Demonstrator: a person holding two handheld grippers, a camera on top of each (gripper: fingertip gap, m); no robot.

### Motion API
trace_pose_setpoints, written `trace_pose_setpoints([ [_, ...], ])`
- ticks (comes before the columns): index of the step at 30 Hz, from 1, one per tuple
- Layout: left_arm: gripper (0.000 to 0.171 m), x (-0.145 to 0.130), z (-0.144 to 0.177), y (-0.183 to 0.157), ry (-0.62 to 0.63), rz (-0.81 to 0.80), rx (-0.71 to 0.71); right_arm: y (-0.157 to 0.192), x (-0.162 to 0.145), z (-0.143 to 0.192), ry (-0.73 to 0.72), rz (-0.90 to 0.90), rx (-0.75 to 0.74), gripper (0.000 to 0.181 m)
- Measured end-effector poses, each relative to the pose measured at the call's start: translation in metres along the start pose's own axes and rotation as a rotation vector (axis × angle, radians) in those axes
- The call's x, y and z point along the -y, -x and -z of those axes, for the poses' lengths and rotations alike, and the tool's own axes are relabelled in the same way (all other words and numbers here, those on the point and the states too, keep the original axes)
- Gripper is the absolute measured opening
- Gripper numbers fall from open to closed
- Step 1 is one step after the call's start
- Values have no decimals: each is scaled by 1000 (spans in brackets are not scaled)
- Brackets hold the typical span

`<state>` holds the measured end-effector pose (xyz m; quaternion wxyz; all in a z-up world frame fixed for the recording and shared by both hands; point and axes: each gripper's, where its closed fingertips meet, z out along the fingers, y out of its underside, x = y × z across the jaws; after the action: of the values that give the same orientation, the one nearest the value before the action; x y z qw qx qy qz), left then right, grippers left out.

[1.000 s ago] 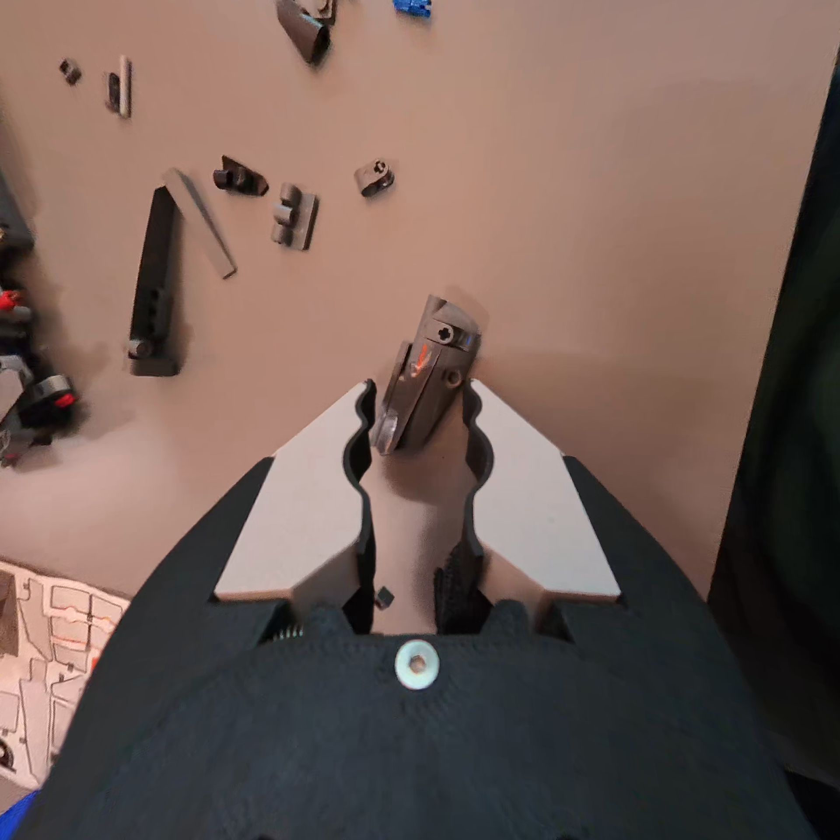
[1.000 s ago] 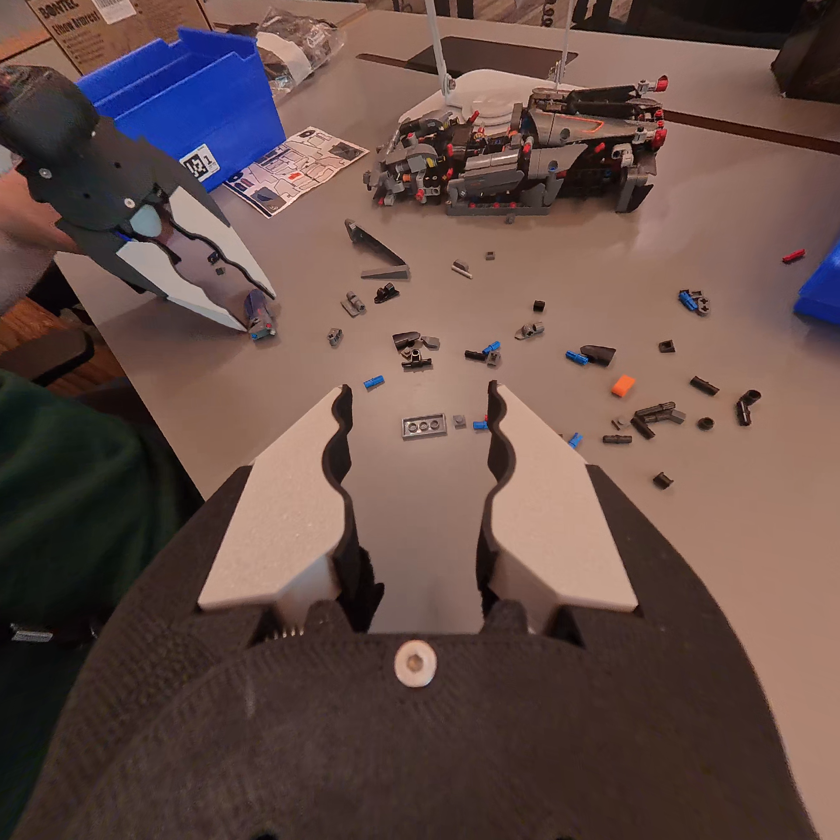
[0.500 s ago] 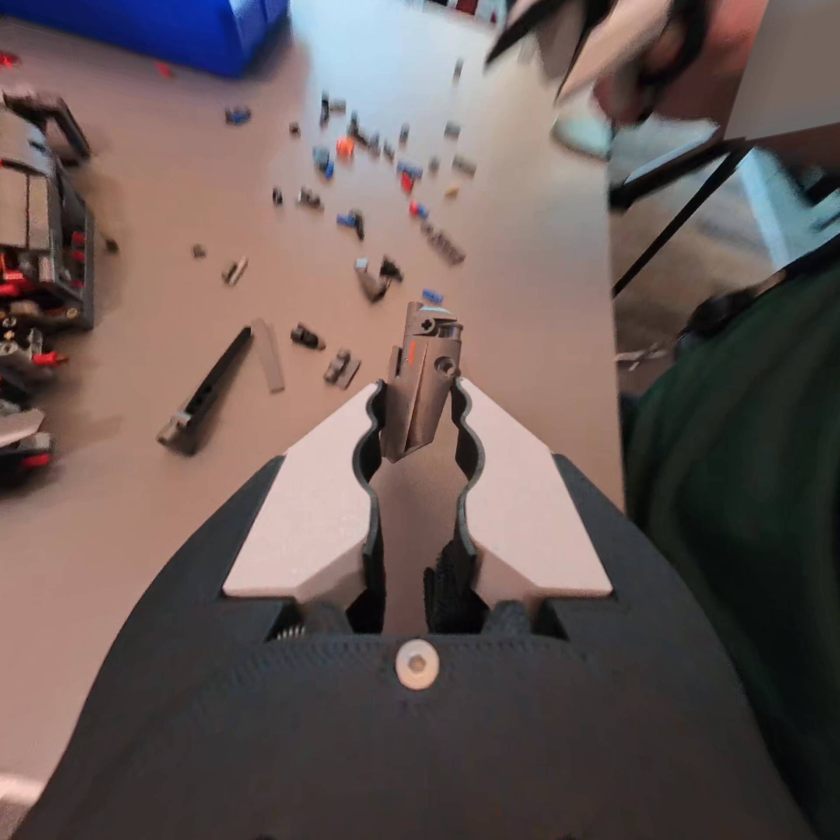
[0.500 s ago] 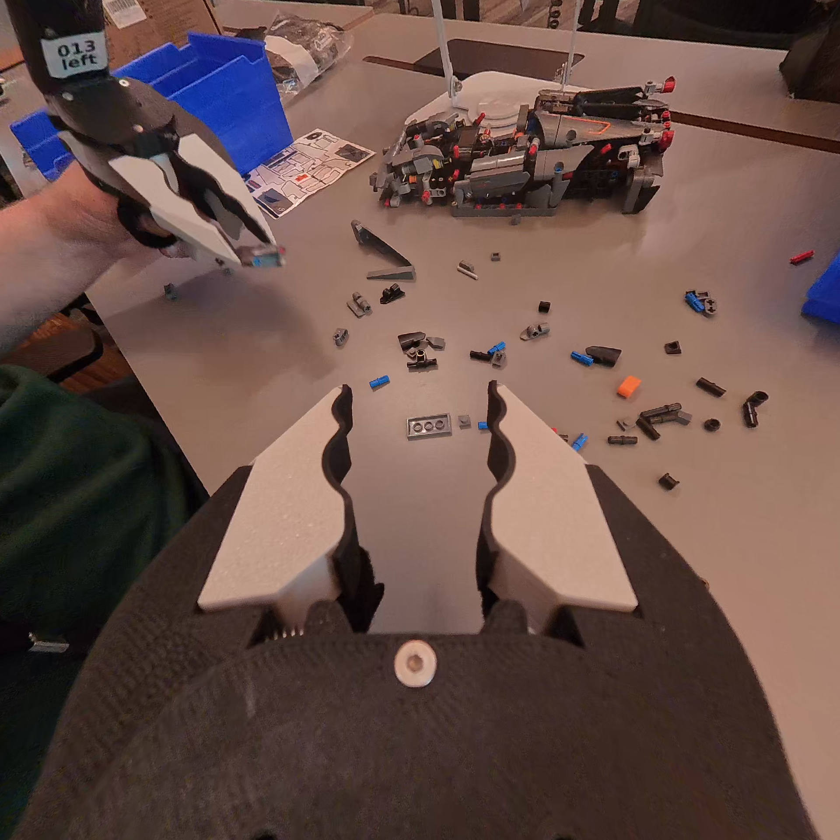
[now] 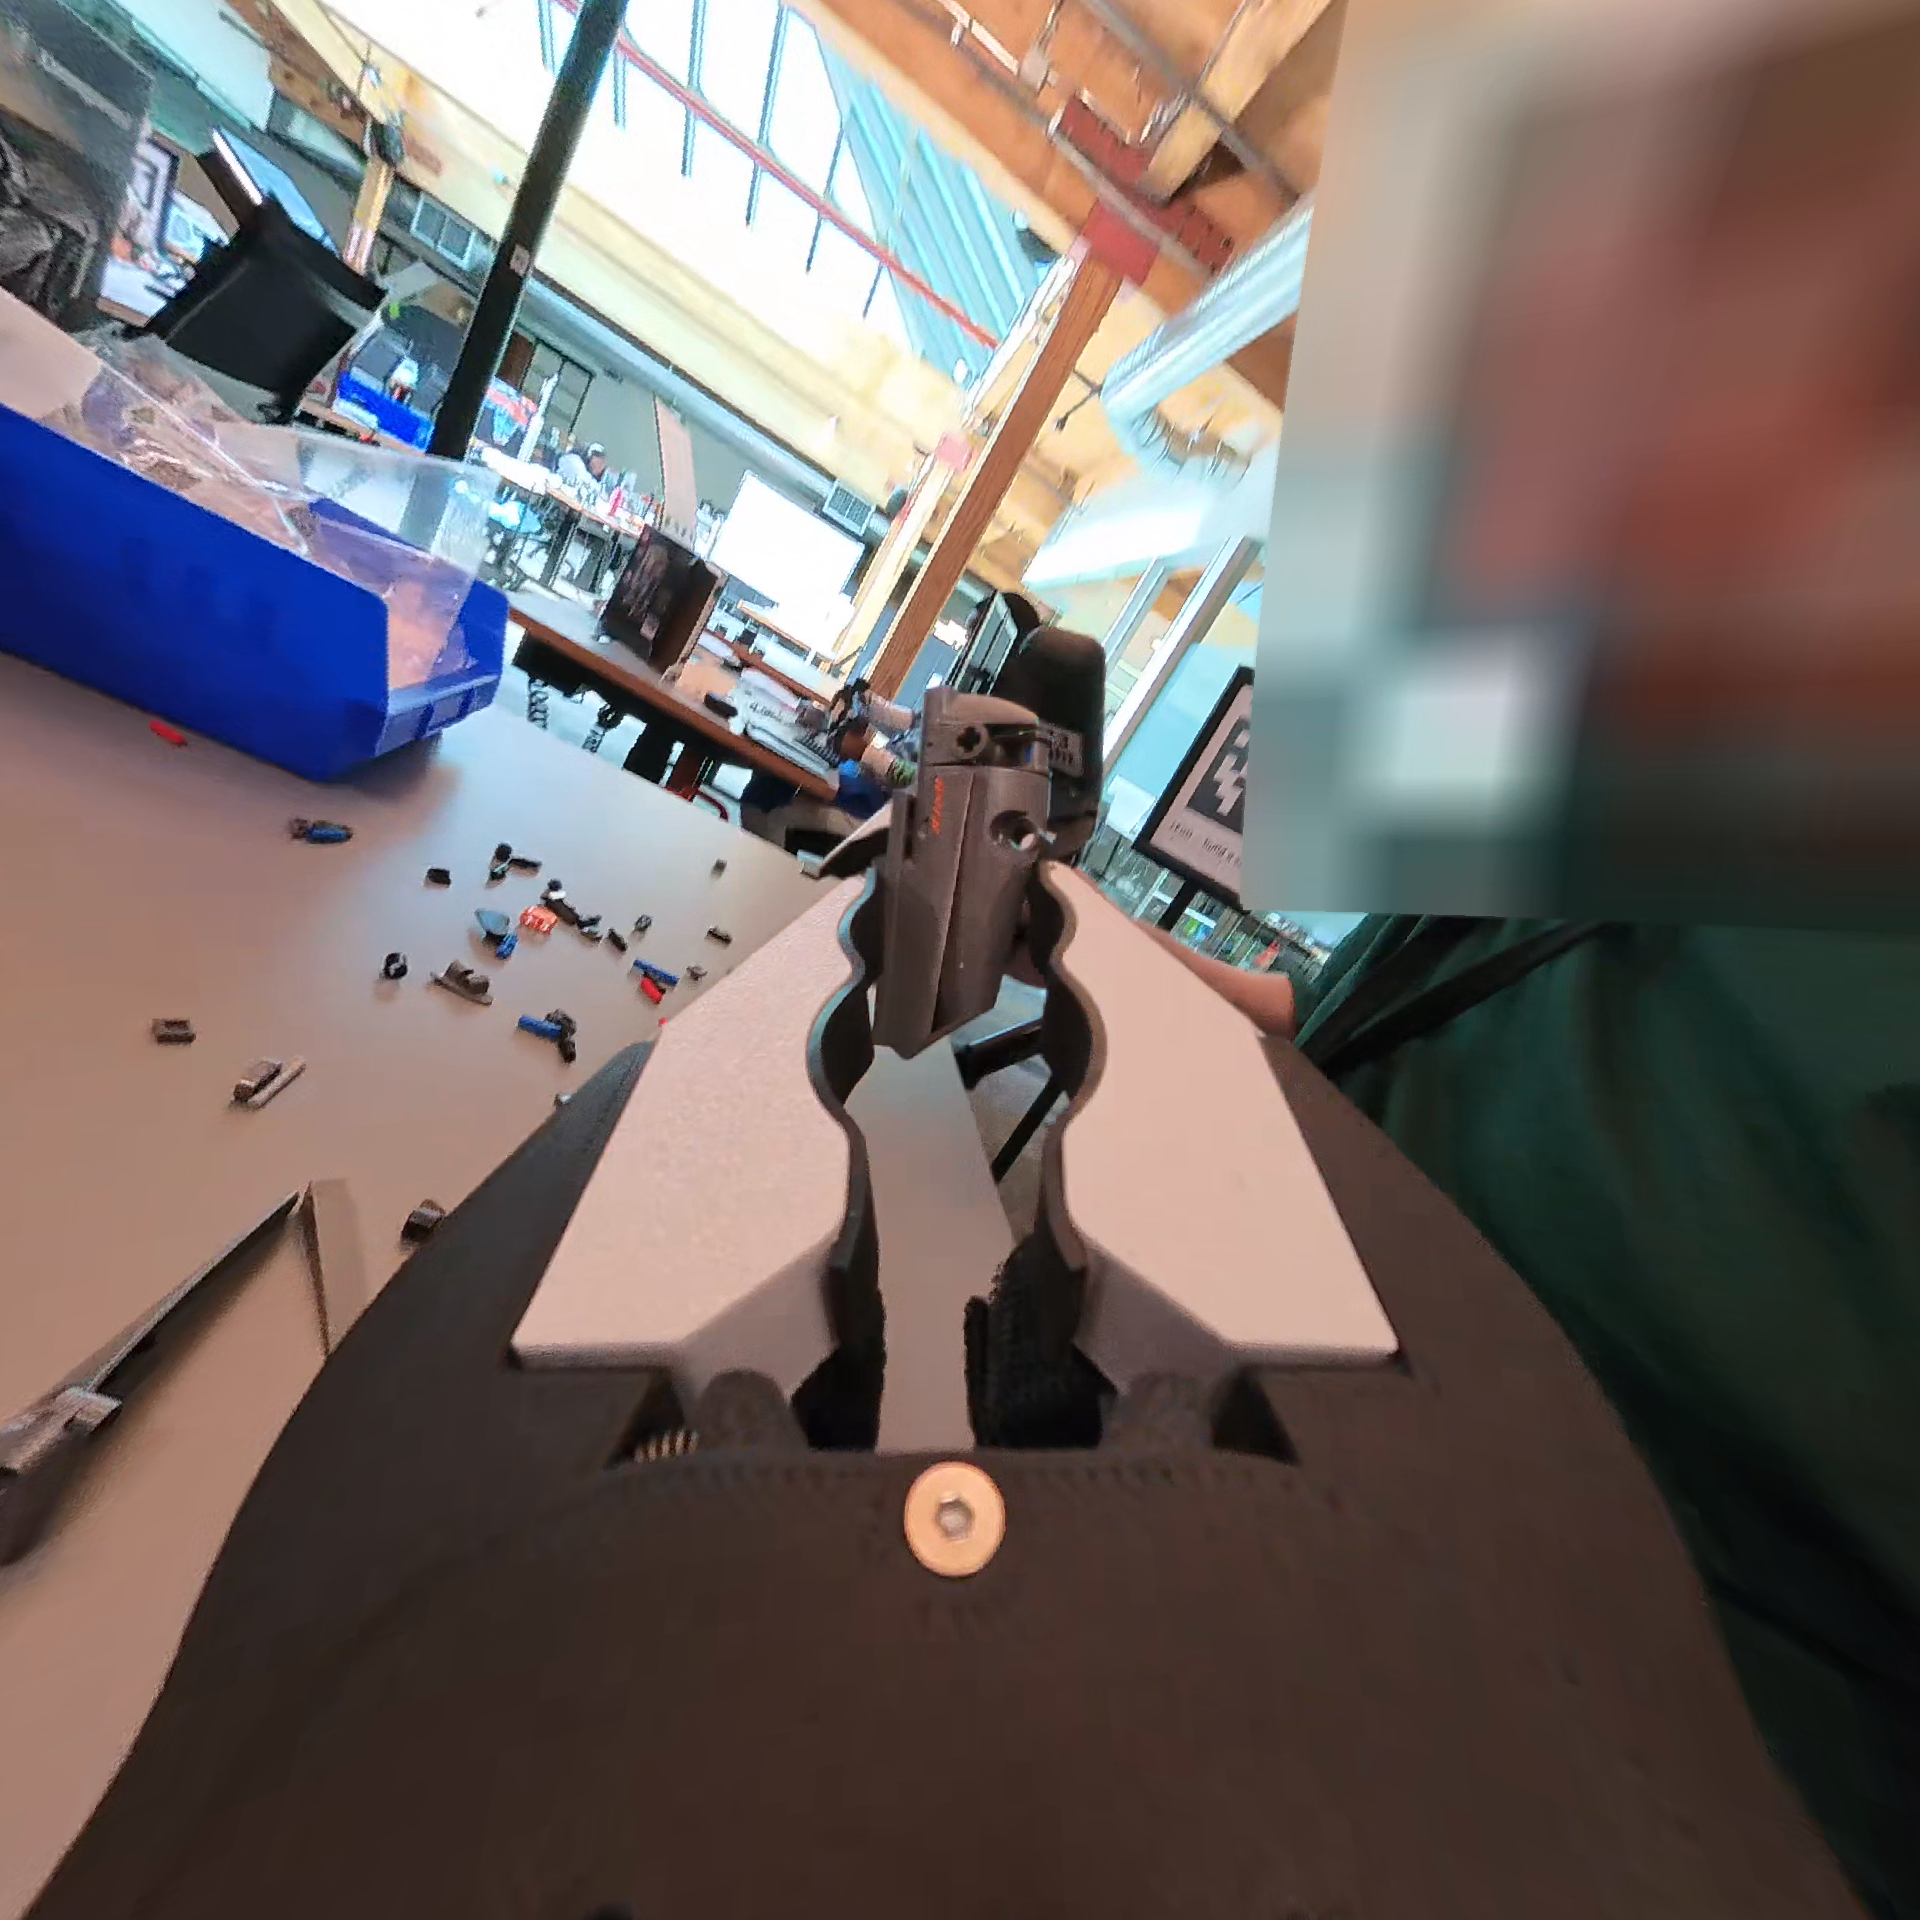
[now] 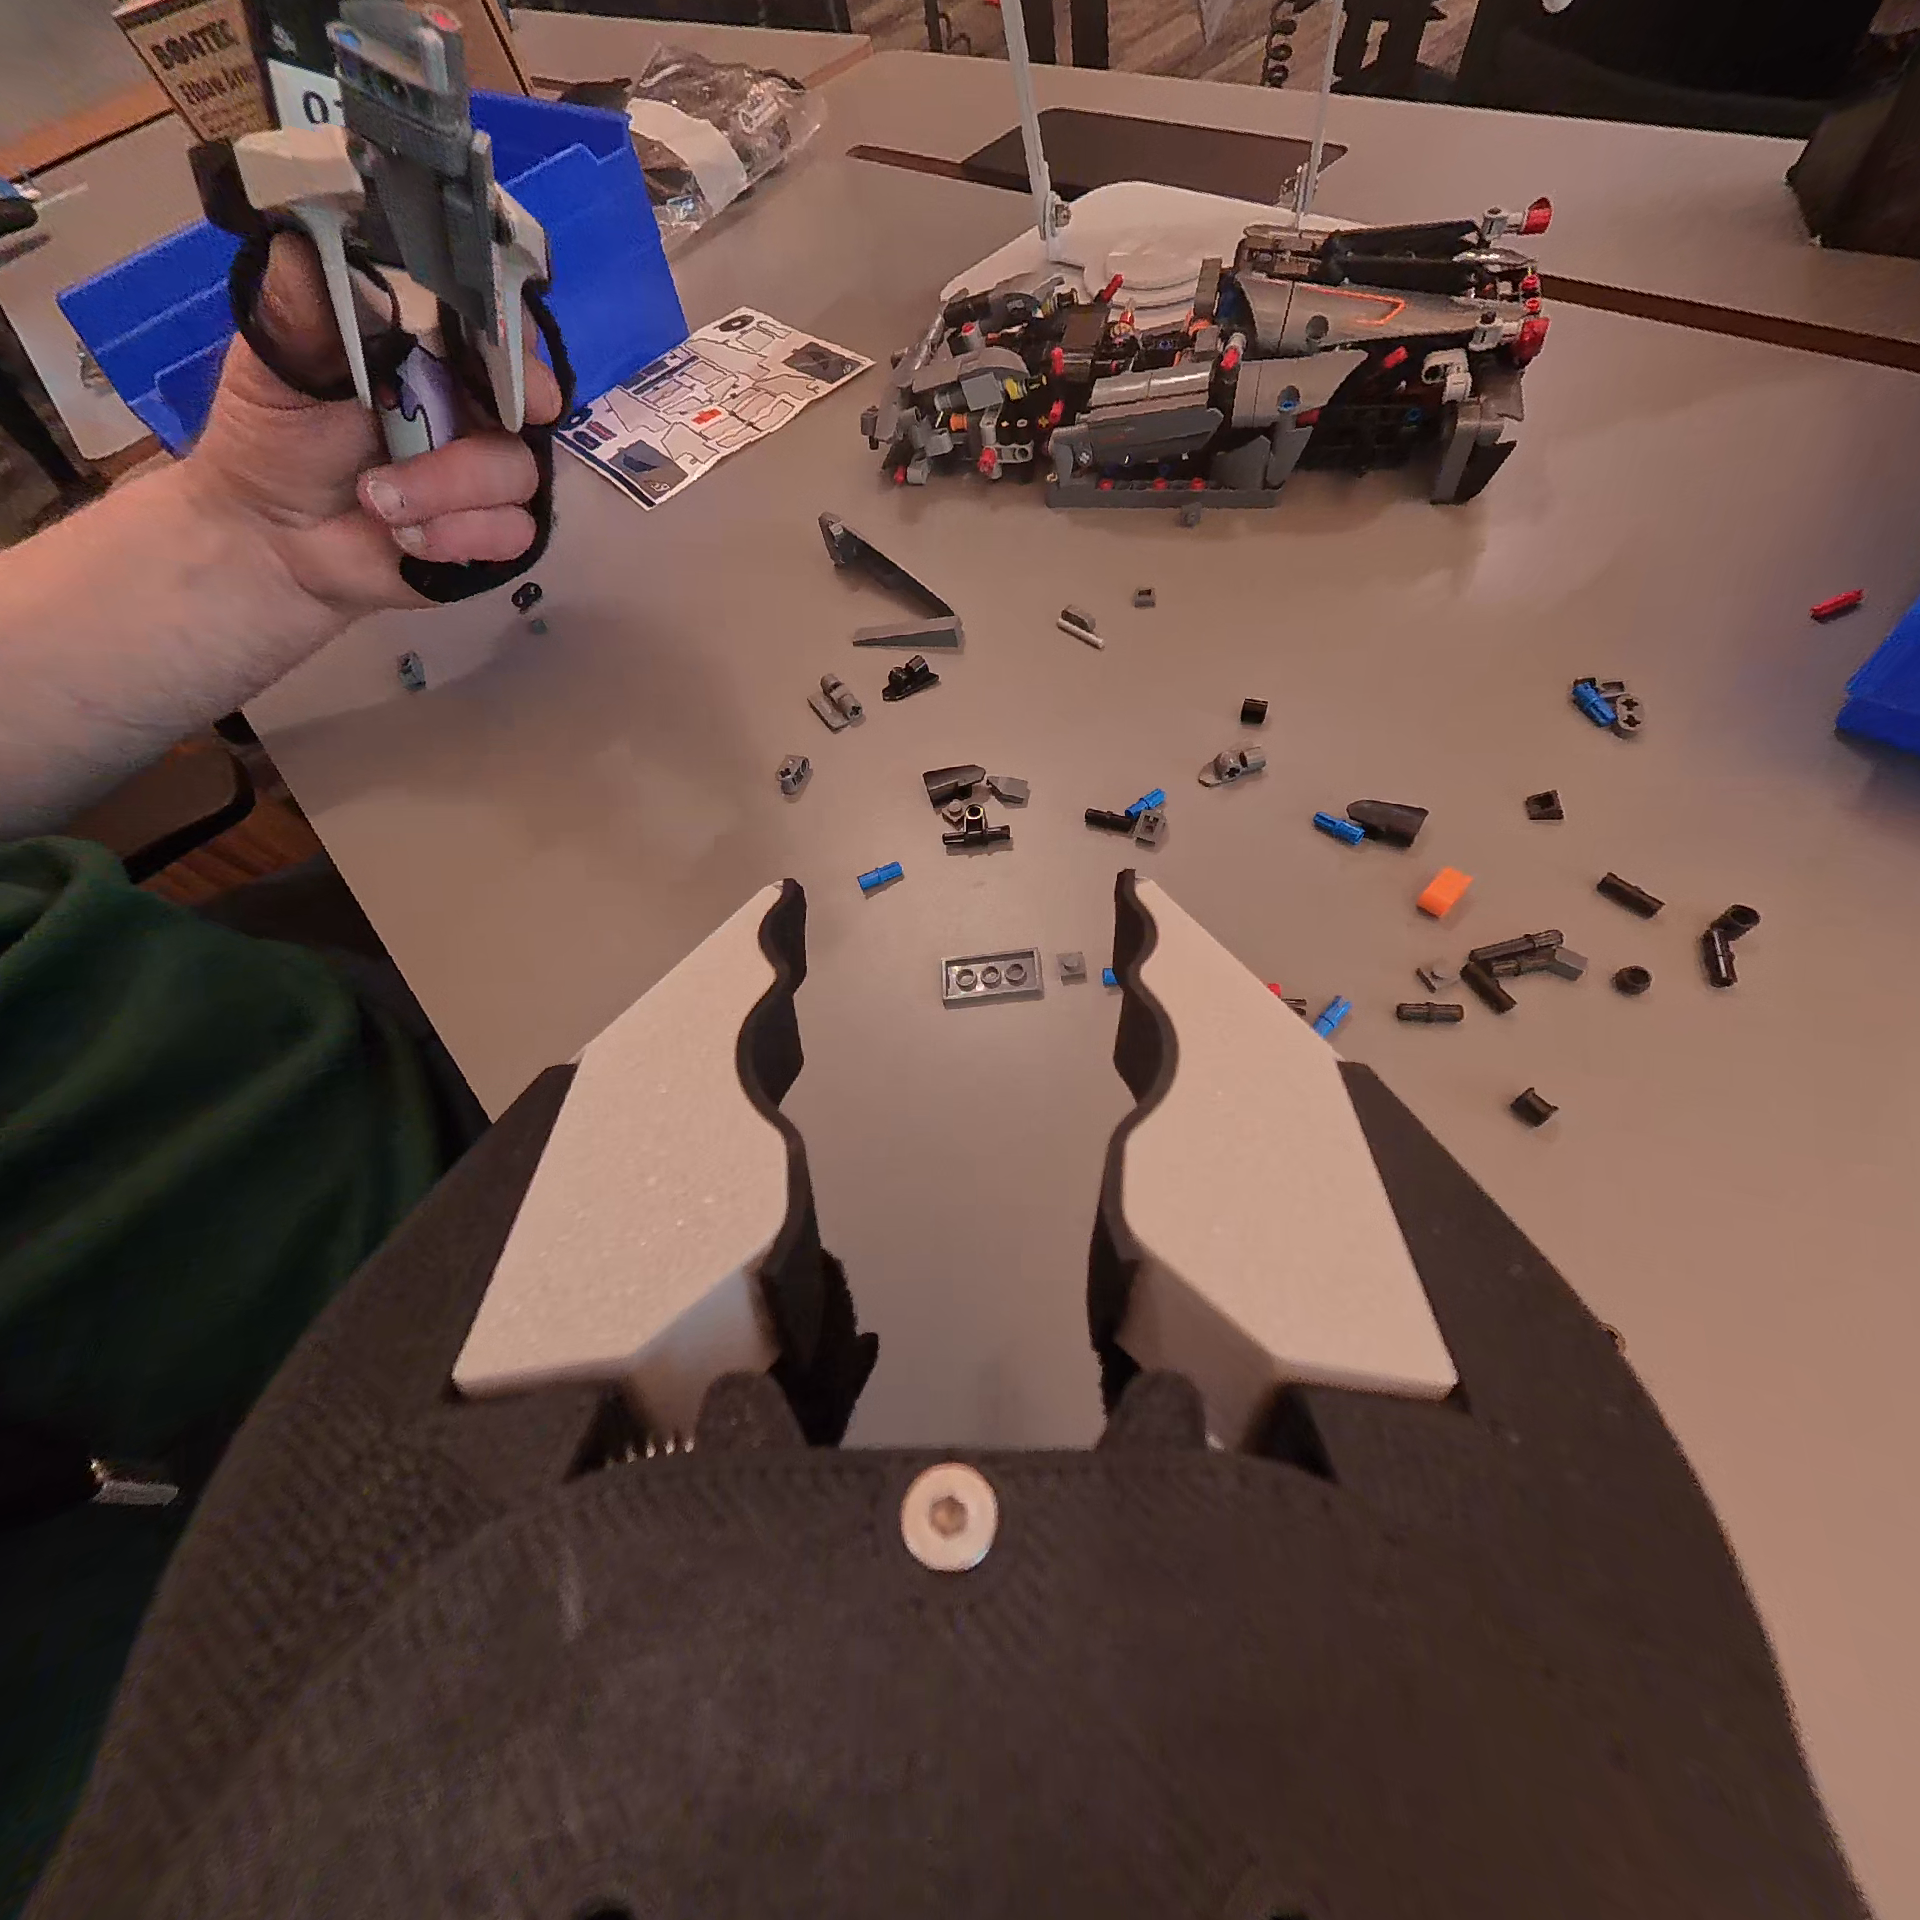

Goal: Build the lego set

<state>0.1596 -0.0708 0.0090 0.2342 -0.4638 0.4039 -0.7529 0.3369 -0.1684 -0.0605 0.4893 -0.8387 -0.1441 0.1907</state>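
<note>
We work at a grey bench [image 6: 582, 831] in a high, bright hall with timber beams. Our left hand-held gripper [image 5: 951, 894] is raised off the bench, pointing up, its fingers clenched on a grey lego sub-assembly [image 5: 961, 883] that sticks out past the tips. Our right hand-held gripper [image 6: 961, 914] hovers low over the bench with its fingers spread wide and nothing between them. Just ahead of its tips lies a flat grey plate [image 6: 992, 977], with loose black, blue and grey pieces [image 6: 1371, 821] scattered beyond and to the right. Farther ahead sits the partly built lego model [image 6: 1205, 395], with a sticker sheet [image 6: 717, 400] and a blue bin [image 6: 592, 229] to its left.
</note>
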Motion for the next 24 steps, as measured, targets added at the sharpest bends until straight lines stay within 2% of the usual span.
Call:
trace_pose_setpoints([
  [3, 25, 5, 2, 1, -35, 21, -7, 0, 0, 1, -2, -1, 2, 58],
  [5, 25, 0, 2, 6, -2, 3, 36, 1, 0, 1, -1, 0, 2, 58],
  [9, 25, -29, -2, 20, 209, -115, 203, 0, -1, 0, 3, -2, 4, 58],
  [16, 25, -106, -3, 43, 716, -415, 467, 0, -3, -1, 7, -7, 8, 58],
  [19, 25, -133, -4, 49, 872, -496, 502, 0, -3, -1, 9, -7, 9, 58],
  [24, 25, -165, -5, 60, 1021, -580, 526, 0, -2, 1, 7, -4, 7, 58],
])
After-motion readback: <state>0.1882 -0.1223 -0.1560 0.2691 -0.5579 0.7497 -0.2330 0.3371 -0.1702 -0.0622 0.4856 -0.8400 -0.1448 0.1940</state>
